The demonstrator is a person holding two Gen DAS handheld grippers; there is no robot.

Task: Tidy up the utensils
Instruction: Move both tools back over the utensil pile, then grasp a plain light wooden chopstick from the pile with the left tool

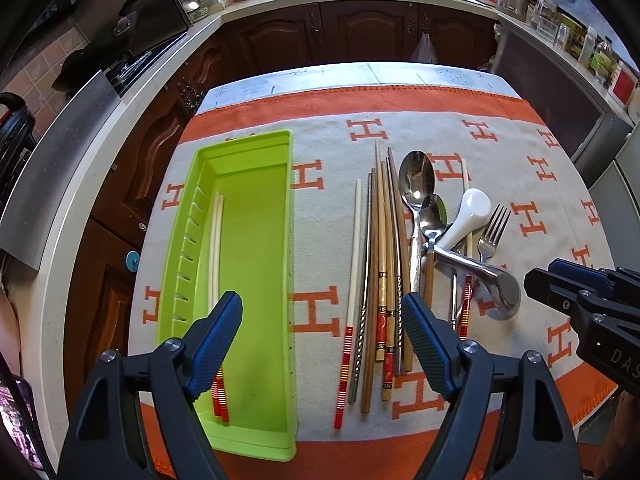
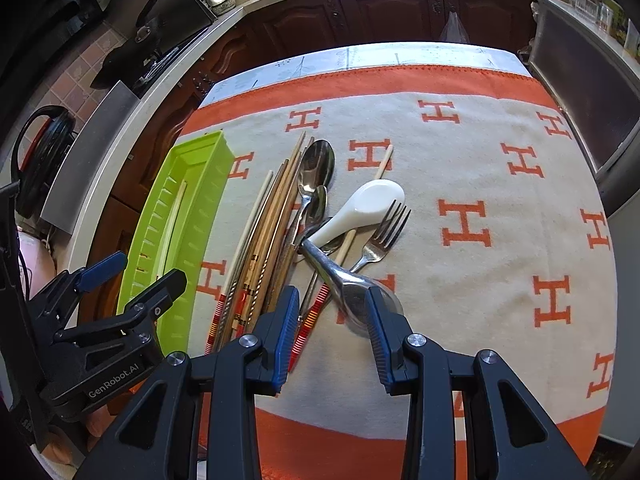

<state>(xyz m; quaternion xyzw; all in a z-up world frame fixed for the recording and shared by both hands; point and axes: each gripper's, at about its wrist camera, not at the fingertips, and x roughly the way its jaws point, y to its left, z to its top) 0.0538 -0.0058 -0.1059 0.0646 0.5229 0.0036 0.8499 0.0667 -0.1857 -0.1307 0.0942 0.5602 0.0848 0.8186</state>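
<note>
Both tongs are held empty — the left tongs [image 1: 322, 320] gaping wide, the right tongs [image 2: 334, 312] narrower, above the chopsticks [image 1: 378, 264] and spoons beside the green tray [image 1: 256, 160], where one pair already lies. Next, one loose chopstick must be pinched — cleanly, without its neighbours.

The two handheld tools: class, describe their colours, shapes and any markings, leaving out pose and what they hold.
Both are matte black plastic frames with triangular cut-outs and silver round pivot bolts. Each finger ends in a blue ribbed rubber pad. The left tool shows white lettering "GenRobot.AI" on its body in the right wrist view; the right tool shows partial white letters "DAS" in the left wrist view. No cables or sleeves visible.
</note>
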